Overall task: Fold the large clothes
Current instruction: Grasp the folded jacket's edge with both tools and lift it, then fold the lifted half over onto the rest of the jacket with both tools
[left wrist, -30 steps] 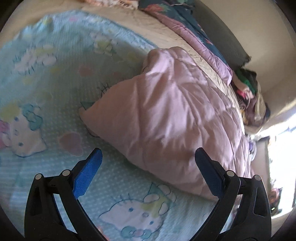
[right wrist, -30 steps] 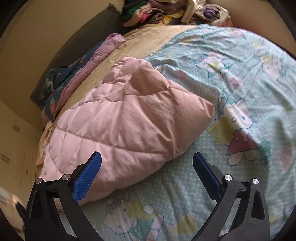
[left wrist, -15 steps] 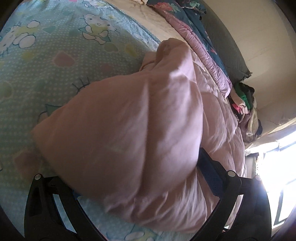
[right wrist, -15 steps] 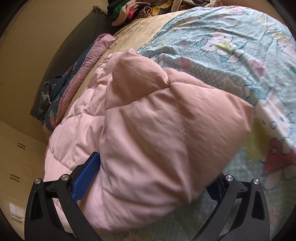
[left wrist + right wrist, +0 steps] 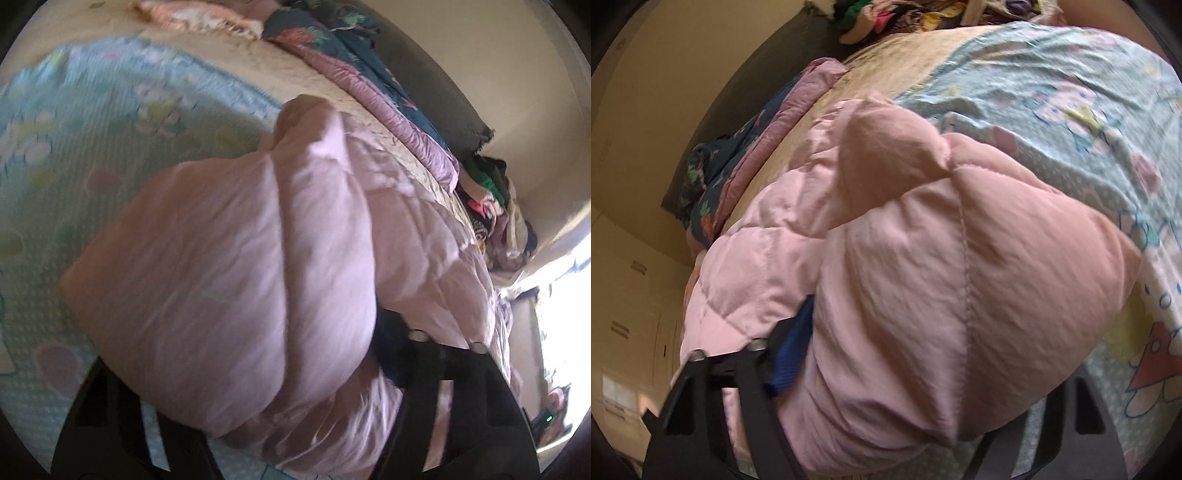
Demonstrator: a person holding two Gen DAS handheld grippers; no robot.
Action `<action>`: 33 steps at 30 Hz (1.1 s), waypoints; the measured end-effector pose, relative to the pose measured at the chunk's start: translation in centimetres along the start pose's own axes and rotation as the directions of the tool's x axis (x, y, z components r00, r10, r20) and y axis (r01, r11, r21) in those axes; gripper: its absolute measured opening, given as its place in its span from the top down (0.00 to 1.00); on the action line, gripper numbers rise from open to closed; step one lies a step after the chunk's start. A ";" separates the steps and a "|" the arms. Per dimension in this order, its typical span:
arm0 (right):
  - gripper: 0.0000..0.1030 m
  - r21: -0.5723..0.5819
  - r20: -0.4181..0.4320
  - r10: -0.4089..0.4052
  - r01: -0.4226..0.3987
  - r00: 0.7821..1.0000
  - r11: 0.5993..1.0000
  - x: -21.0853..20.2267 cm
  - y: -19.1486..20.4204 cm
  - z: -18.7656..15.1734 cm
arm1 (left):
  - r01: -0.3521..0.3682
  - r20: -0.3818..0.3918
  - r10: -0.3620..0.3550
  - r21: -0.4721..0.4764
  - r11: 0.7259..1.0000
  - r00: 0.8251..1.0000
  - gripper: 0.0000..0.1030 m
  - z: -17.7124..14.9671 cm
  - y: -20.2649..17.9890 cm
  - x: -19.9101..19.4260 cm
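Note:
A puffy pink quilted jacket (image 5: 258, 266) lies on the bed and fills both views. My left gripper (image 5: 258, 373) is shut on a thick corner of the jacket, which bulges over and hides both pads. My right gripper (image 5: 916, 369) is shut on the other thick corner of the same jacket (image 5: 960, 295). Its left blue pad (image 5: 792, 354) presses into the fabric, and the right finger is hidden under the bulge. The rest of the jacket trails back toward the far side of the bed.
A light blue cartoon-print sheet (image 5: 92, 155) (image 5: 1071, 92) covers the bed over a beige mattress cover (image 5: 886, 74). A dark floral and purple blanket (image 5: 351, 66) lies along the dark headboard. A pile of mixed clothes (image 5: 491, 206) (image 5: 886, 18) sits at the bed's end.
Both grippers moved forward onto the jacket's near corners and closed on them. The gathered corners now bulge up in front of both cameras.

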State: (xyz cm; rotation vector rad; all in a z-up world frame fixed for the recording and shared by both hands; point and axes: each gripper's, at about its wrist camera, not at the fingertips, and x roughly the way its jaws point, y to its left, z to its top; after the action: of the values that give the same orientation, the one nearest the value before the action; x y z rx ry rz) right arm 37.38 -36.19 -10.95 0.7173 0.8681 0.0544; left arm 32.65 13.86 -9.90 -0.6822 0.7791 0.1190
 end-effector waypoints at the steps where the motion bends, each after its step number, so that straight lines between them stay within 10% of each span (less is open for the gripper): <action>1: 0.47 -0.034 0.000 -0.005 0.005 1.000 0.999 -0.2 0.6 0.1 | -0.014 0.006 0.014 0.034 0.999 1.000 0.54 0.1 -0.6 -0.3; 9: 0.68 -0.175 -0.005 -0.043 0.042 0.999 0.984 -1.9 3.6 0.4 | -0.076 0.025 0.073 0.192 0.979 0.997 0.70 0.7 -3.4 -1.6; 33: 0.72 -0.266 -0.022 -0.031 0.024 0.999 0.964 -11.5 7.4 -2.2 | -0.073 0.043 0.062 0.328 0.942 0.997 0.73 -0.4 -4.7 -11.2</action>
State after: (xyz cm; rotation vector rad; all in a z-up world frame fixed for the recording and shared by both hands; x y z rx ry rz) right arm 29.97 -33.02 0.28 0.4534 0.8755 0.1528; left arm 26.03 11.54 0.01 -0.3348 0.7696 0.0595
